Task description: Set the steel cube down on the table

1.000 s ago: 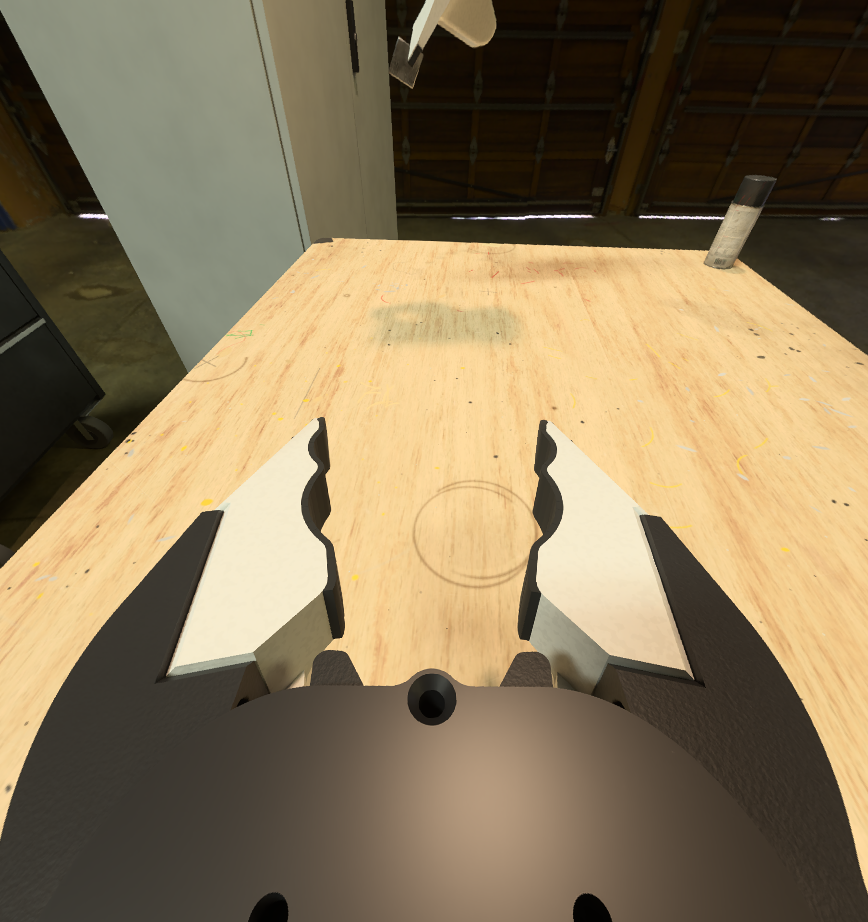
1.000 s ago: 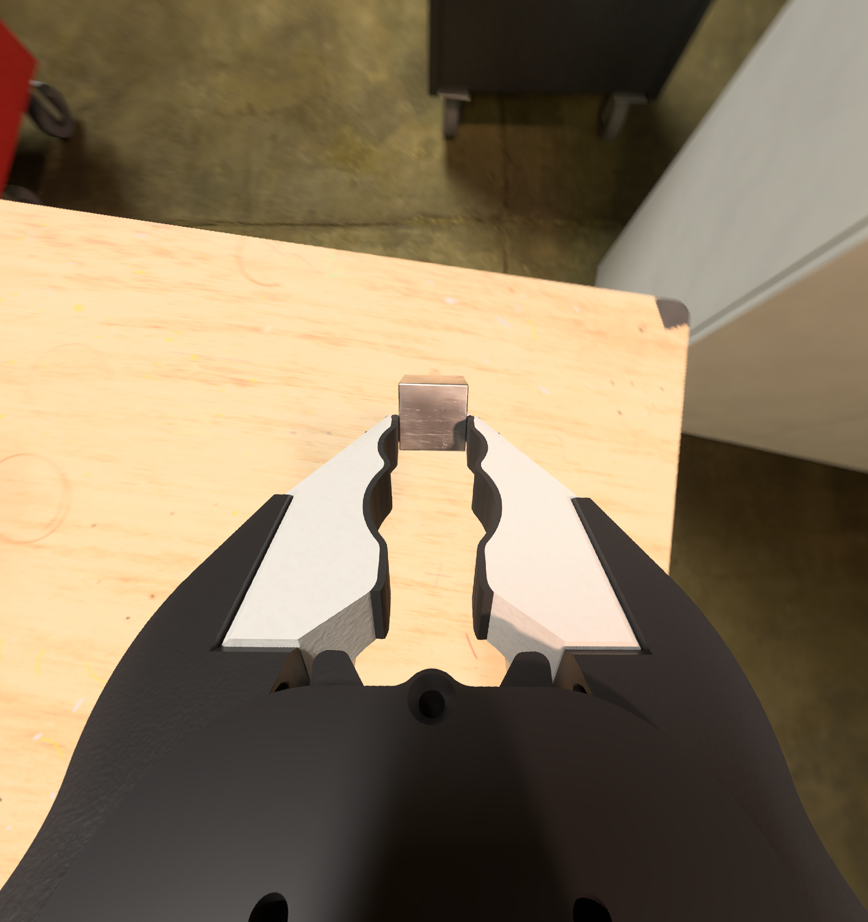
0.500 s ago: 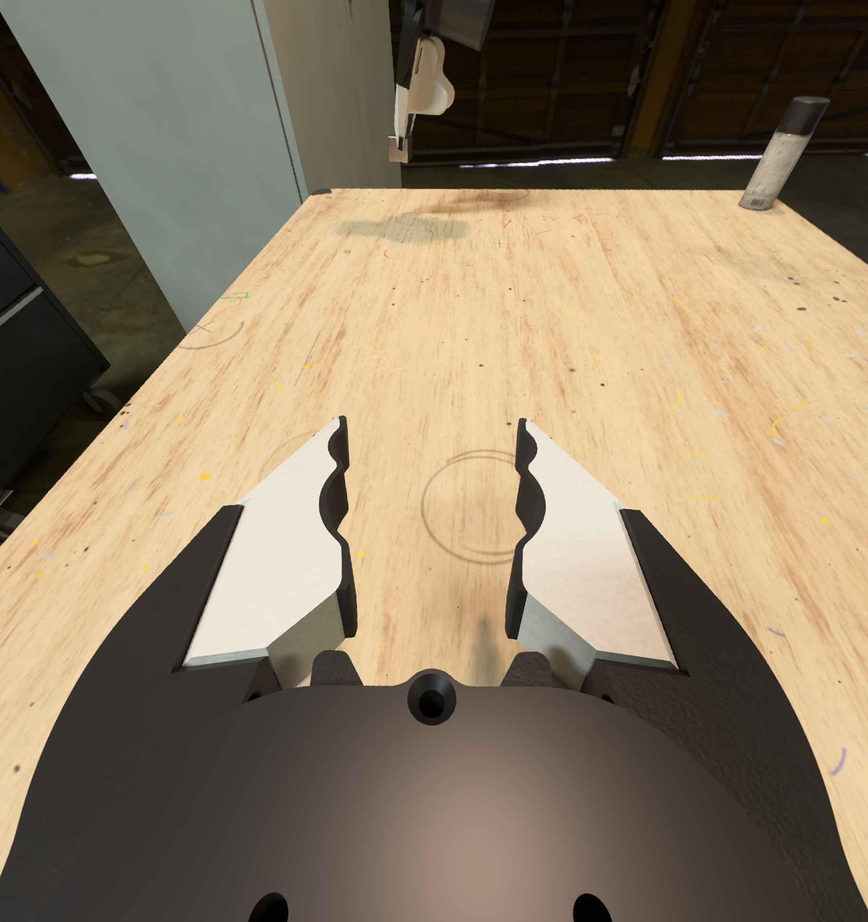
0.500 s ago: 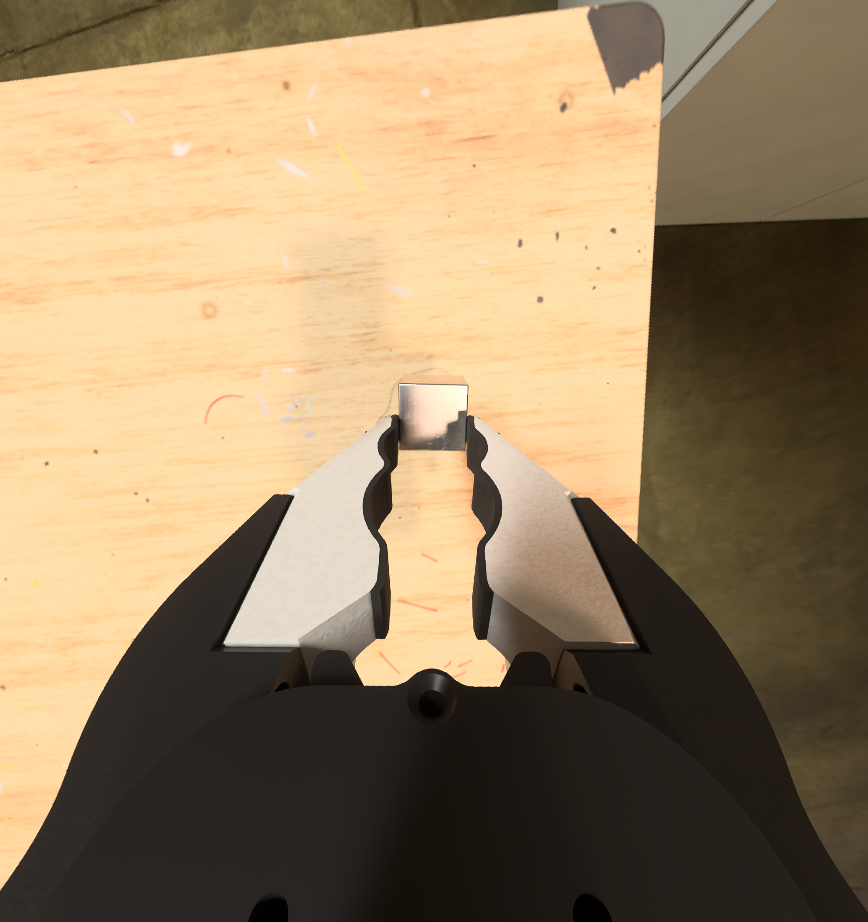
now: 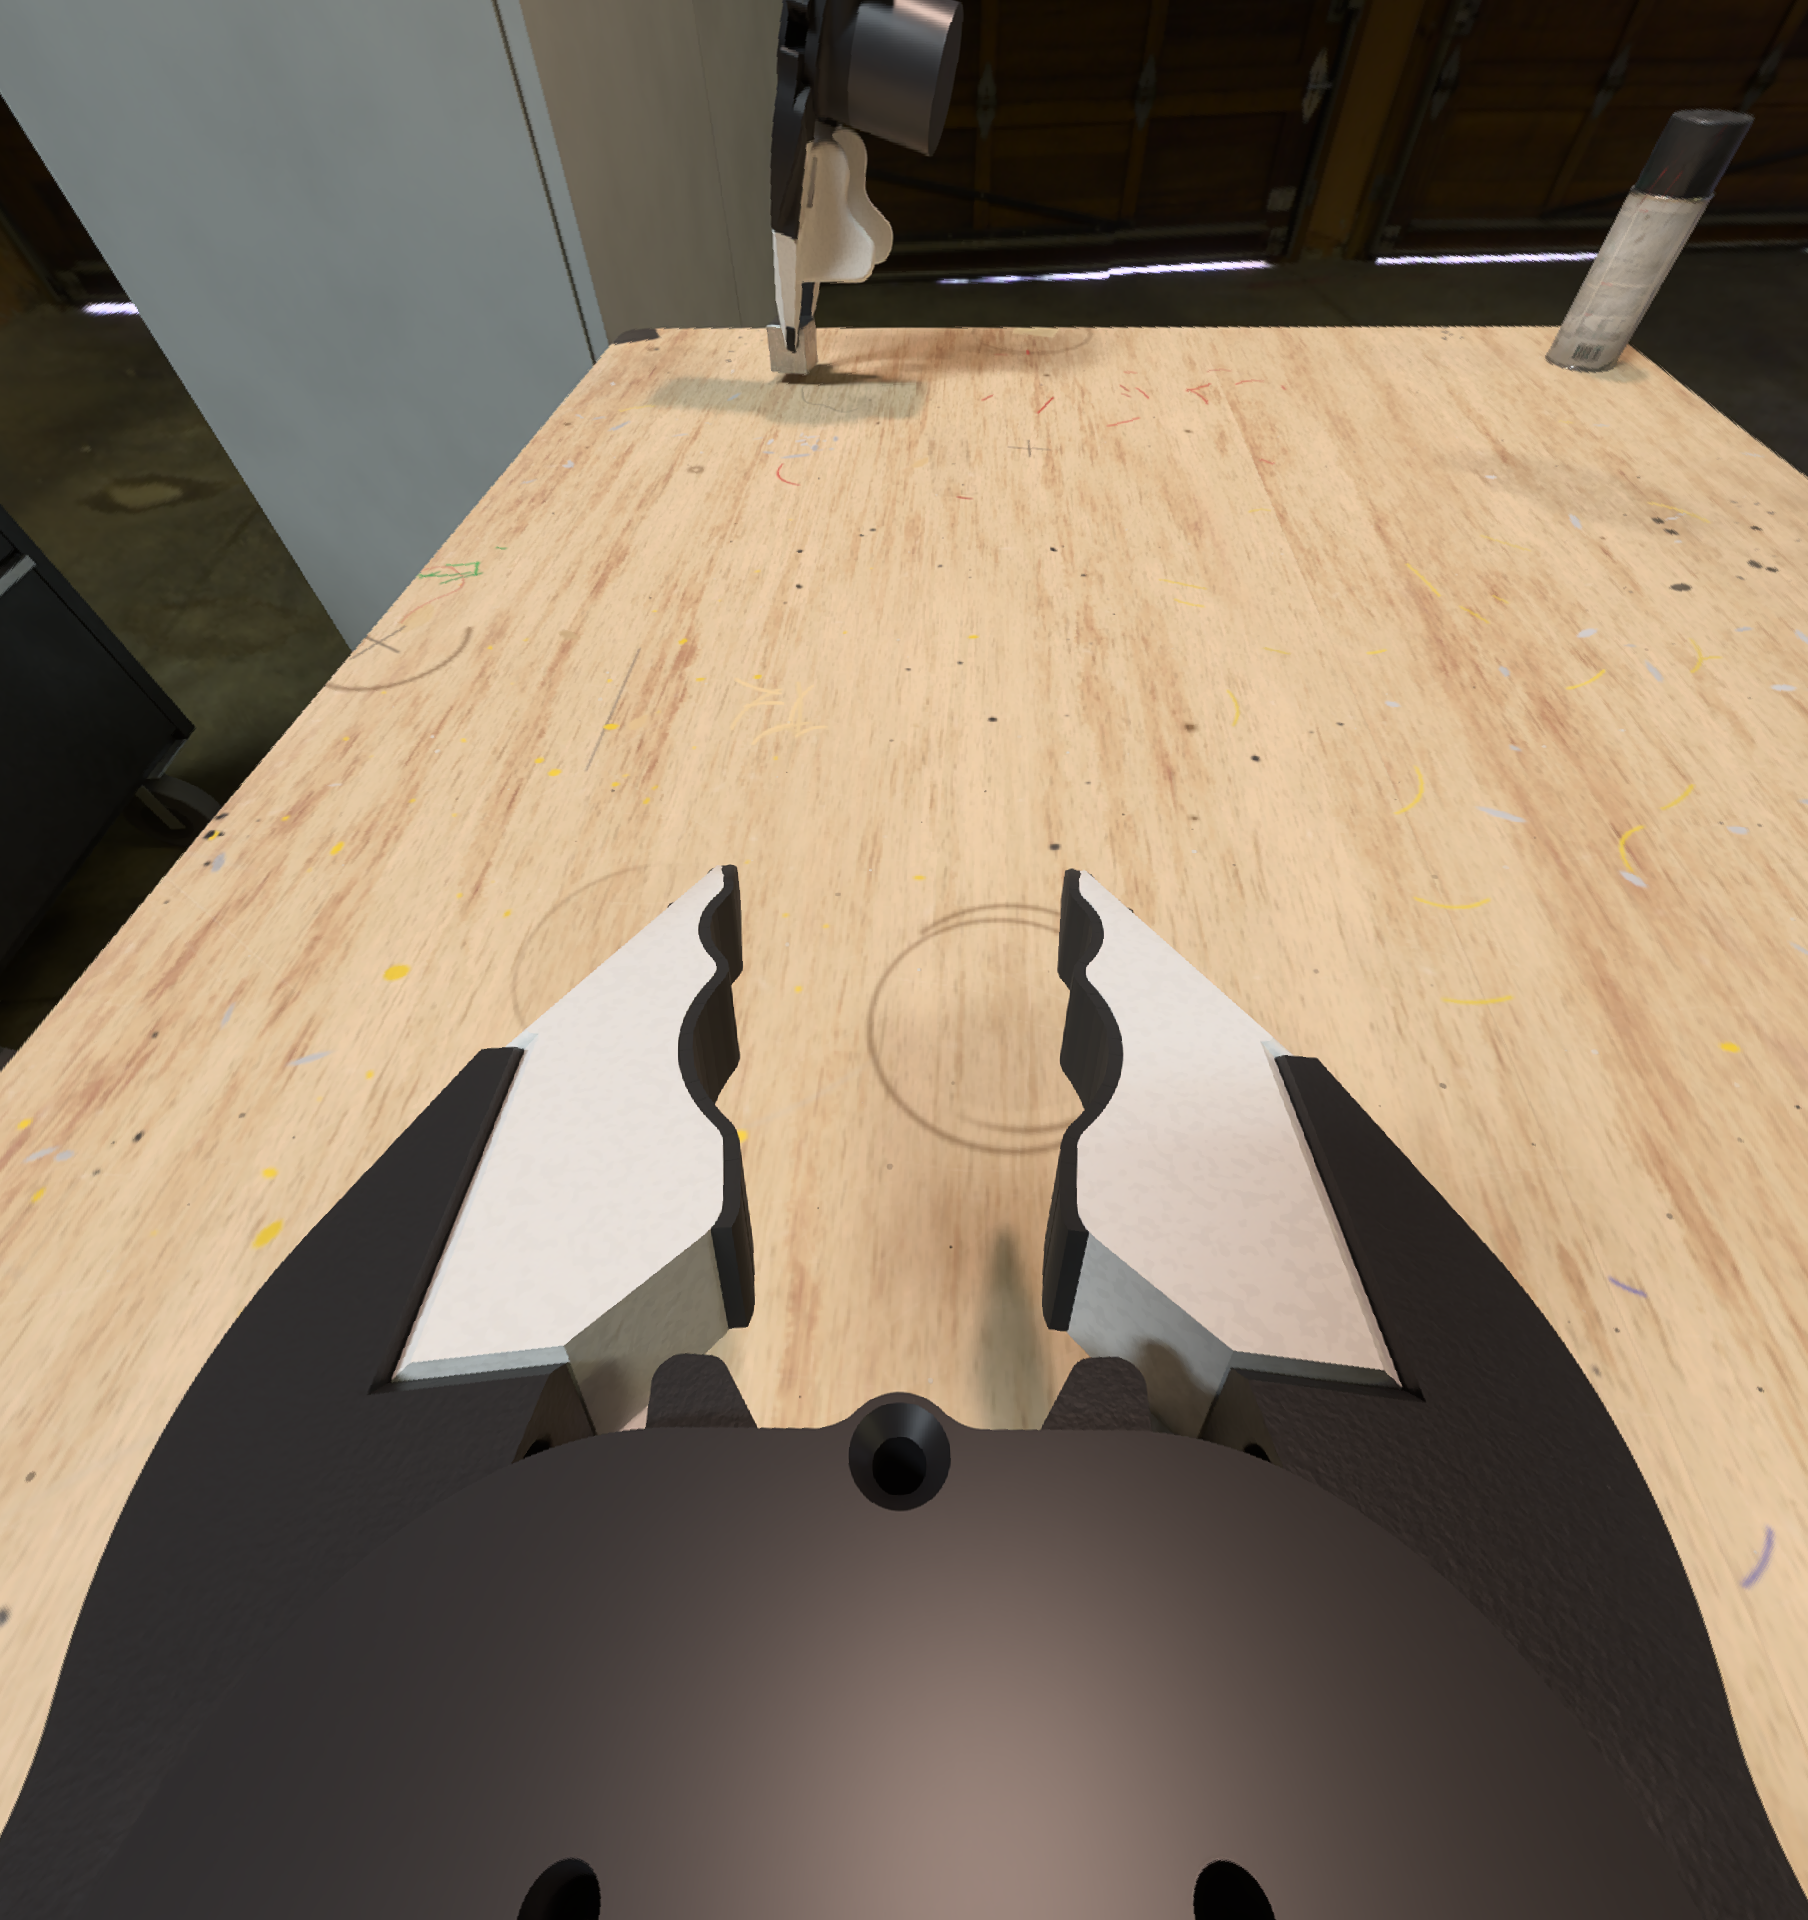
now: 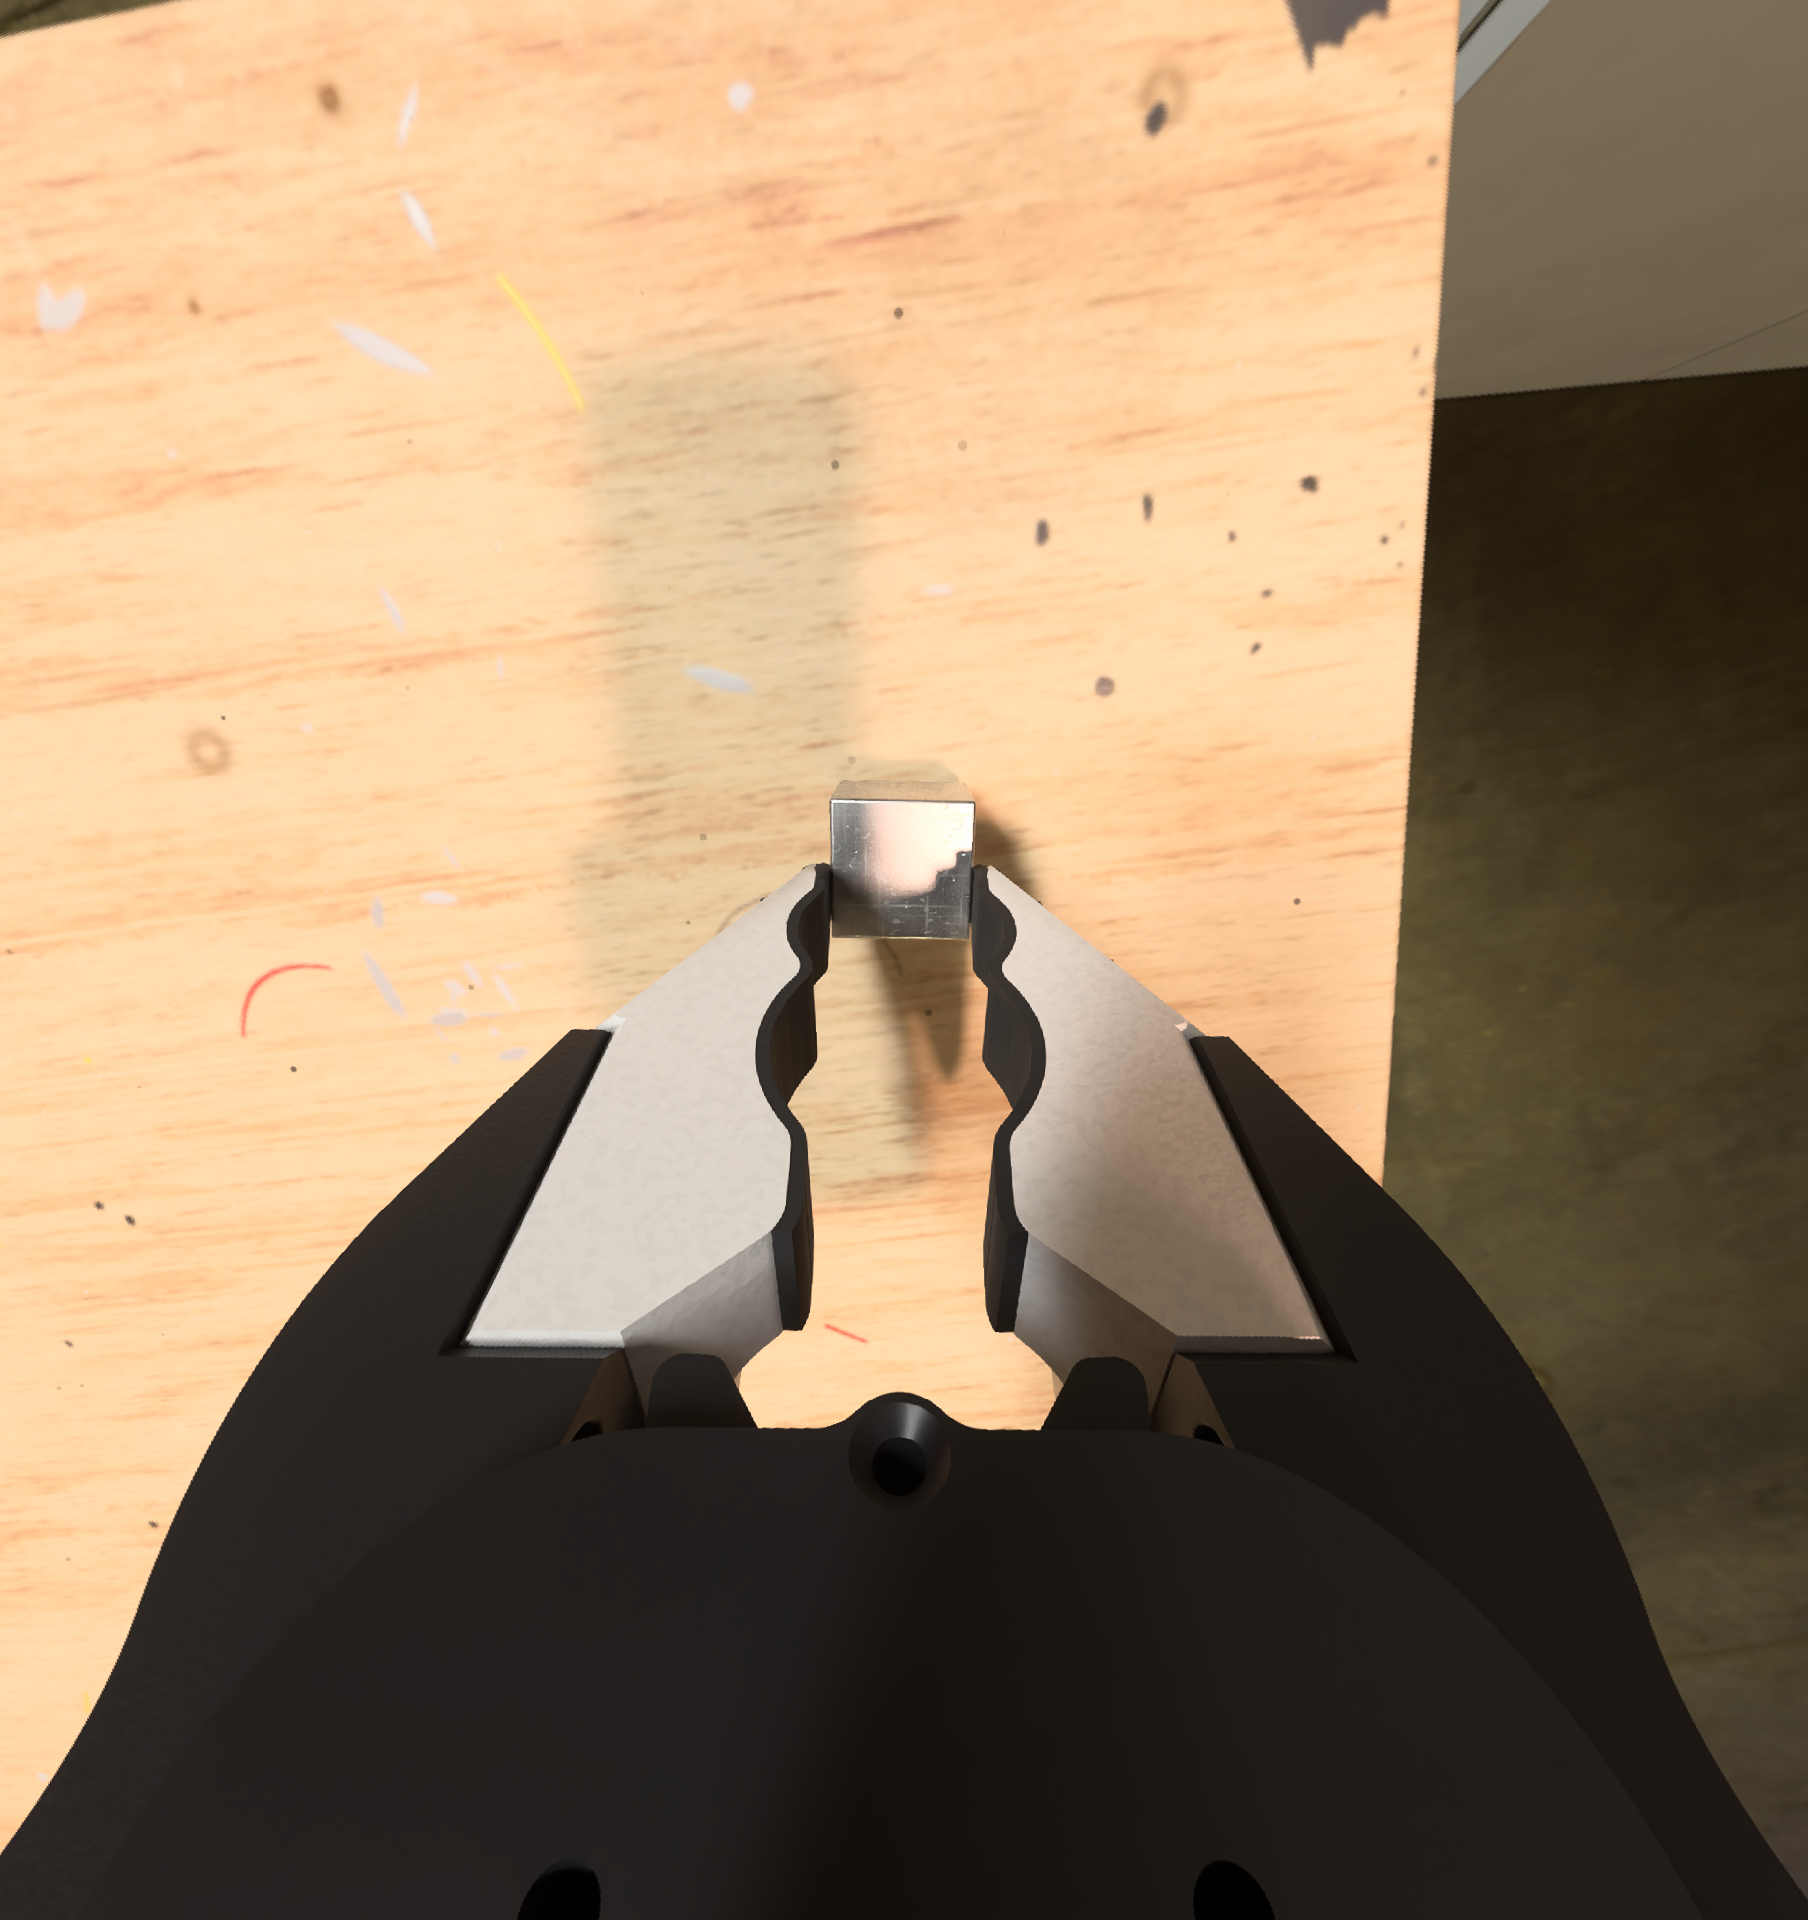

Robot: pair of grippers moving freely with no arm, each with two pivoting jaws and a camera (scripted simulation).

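A small shiny steel cube (image 6: 900, 868) sits clamped between my right gripper's (image 6: 900, 883) fingertips, just above or touching the wooden table (image 6: 360, 520) near its right edge; its shadow lies close under it. In the left wrist view the same cube (image 5: 791, 348) shows at the table's far left corner, held by the right gripper pointing down. My left gripper (image 5: 898, 883) is open and empty, low over the table (image 5: 1191, 675) above a pencilled circle (image 5: 973, 1023).
A grey spray can (image 5: 1638, 244) stands at the table's far right corner. A pale cabinet (image 5: 308, 260) stands beyond the left edge, also in the right wrist view (image 6: 1658, 187). A dark cart (image 5: 27, 748) is on the floor at left.
My right gripper has come down with the cube toward the table's corner, and the table looks much nearer. My left gripper's fingers have closed in a little and the view has tilted.
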